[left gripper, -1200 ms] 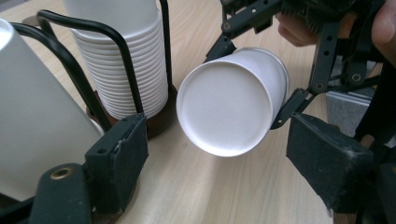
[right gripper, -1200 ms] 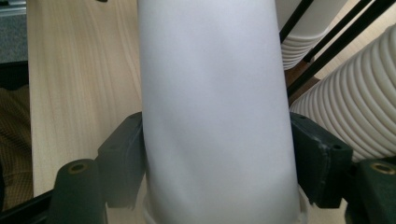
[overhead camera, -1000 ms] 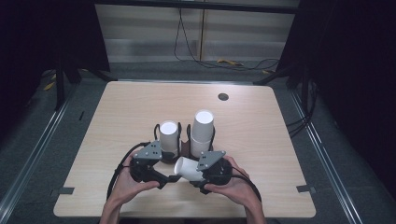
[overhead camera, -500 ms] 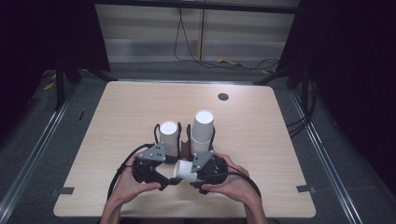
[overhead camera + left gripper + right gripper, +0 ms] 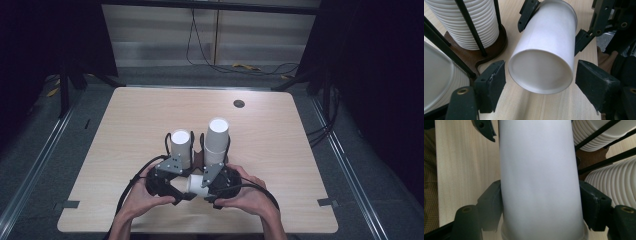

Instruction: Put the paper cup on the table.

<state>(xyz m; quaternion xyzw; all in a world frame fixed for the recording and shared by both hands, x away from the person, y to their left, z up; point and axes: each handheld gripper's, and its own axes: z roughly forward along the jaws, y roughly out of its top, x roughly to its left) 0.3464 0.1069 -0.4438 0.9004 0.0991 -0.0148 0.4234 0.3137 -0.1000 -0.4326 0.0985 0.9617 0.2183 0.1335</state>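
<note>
A: Where is the plain white paper cup (image 5: 196, 184) lying?

B: On its side, lifted just above the pale wooden table (image 5: 280, 150), at about six o'clock on the tabletop, bridging the two grippers. In the left gripper view its open mouth (image 5: 541, 71) faces the camera, sitting between that claw's black pads.

A: And the left gripper (image 5: 165, 181), is it pinching?

B: Not yet. Its jaws have just been closing, with the cup's rim between them, but a gap shows at each pad, so they stand spread around it.

A: The right gripper (image 5: 216, 181)?

B: Clamped on the cup. In the right gripper view both pads press the cup's wall (image 5: 539, 182) at three and nine o'clock, near its base end.

A: Any containers?

B: A dark wire cup rack (image 5: 200, 159) stands at twelve o'clock from the grippers, just beyond them. It holds two upright stacks of ribbed white cups: a shorter stack (image 5: 181, 148) at eleven o'clock, a taller stack (image 5: 216, 140) at one o'clock.
</note>
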